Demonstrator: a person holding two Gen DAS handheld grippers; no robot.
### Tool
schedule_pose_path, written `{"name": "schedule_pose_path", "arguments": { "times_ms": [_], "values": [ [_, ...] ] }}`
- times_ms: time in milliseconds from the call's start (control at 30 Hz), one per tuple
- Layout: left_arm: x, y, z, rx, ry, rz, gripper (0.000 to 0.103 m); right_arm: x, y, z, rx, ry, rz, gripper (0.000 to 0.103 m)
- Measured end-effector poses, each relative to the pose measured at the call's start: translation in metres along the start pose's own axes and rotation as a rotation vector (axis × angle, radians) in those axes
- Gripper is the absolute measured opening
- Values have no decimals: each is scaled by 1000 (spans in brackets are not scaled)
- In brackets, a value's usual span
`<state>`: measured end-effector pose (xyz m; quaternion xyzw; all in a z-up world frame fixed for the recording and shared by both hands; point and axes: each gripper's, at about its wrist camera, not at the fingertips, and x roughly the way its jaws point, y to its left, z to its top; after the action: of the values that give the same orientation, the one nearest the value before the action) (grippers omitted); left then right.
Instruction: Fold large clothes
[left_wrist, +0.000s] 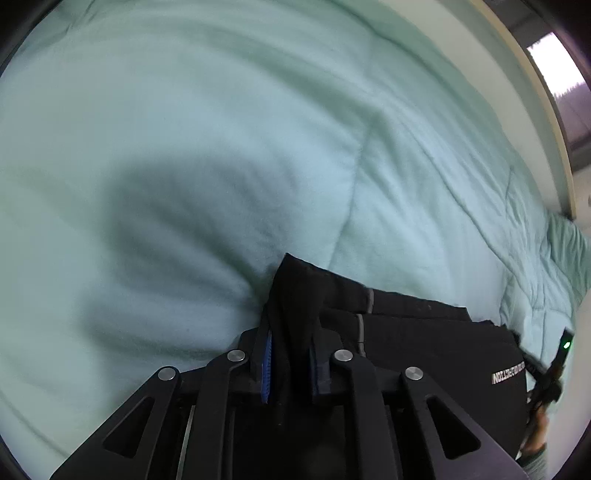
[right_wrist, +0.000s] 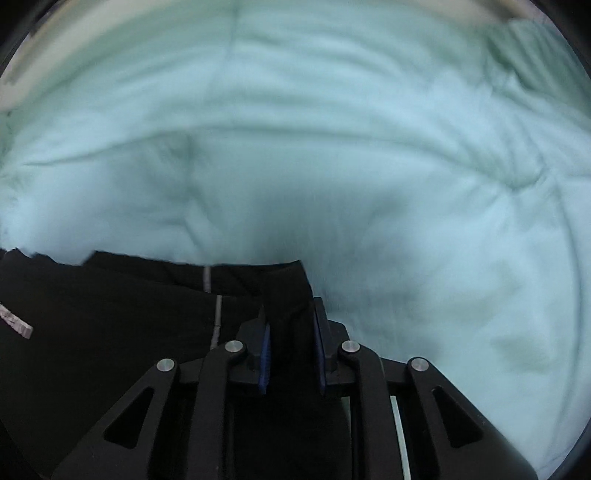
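A black garment (left_wrist: 424, 343) with a grey stripe and white lettering hangs between my two grippers above a pale green quilt (left_wrist: 184, 147). My left gripper (left_wrist: 291, 332) is shut on the garment's left corner, with black cloth pinched between its blue pads (left_wrist: 266, 365). My right gripper (right_wrist: 291, 332) is shut on the garment's (right_wrist: 110, 314) right corner, cloth bunched between its blue pads (right_wrist: 265, 358). The right gripper also shows at the far right of the left wrist view (left_wrist: 554, 373), with a green light.
The quilt (right_wrist: 332, 147) covers a bed and fills both views. A cream bed frame or wall edge (left_wrist: 517, 92) runs along the upper right, with a window (left_wrist: 561, 74) beyond. Both views are motion-blurred.
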<state>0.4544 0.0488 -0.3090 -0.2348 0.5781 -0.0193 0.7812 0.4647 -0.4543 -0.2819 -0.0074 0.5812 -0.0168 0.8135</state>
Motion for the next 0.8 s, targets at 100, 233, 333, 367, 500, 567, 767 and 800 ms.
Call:
{"name": "schedule_pose_path", "arguments": {
  "times_ms": [100, 233, 333, 367, 500, 567, 767, 800],
  "values": [
    [-1, 5, 5, -13, 8, -33, 20, 0, -2, 1, -6, 10, -1, 21],
    [-11, 28, 15, -103, 47, -140, 35, -12, -23, 0, 67, 36, 37, 49],
    [-34, 61, 12, -236, 15, -236, 55, -50, -55, -15, 208, -17, 102, 63],
    [-45, 71, 11, -264, -2, -231, 56, -63, -61, -21, 231, -39, 121, 63],
    [-97, 77, -3, -215, -90, -45, 57, -133, -76, -67, 284, -128, 166, 67],
    [-130, 67, -18, -161, -147, -7, 57, -155, -68, -83, 273, -149, 201, 71],
    [-185, -17, -85, 113, -196, -27, 57, -194, 13, -146, 153, -148, 243, 79],
    [-187, -30, -99, 154, -188, -38, 58, -195, 26, -153, 126, -150, 228, 78]
  ]
}}
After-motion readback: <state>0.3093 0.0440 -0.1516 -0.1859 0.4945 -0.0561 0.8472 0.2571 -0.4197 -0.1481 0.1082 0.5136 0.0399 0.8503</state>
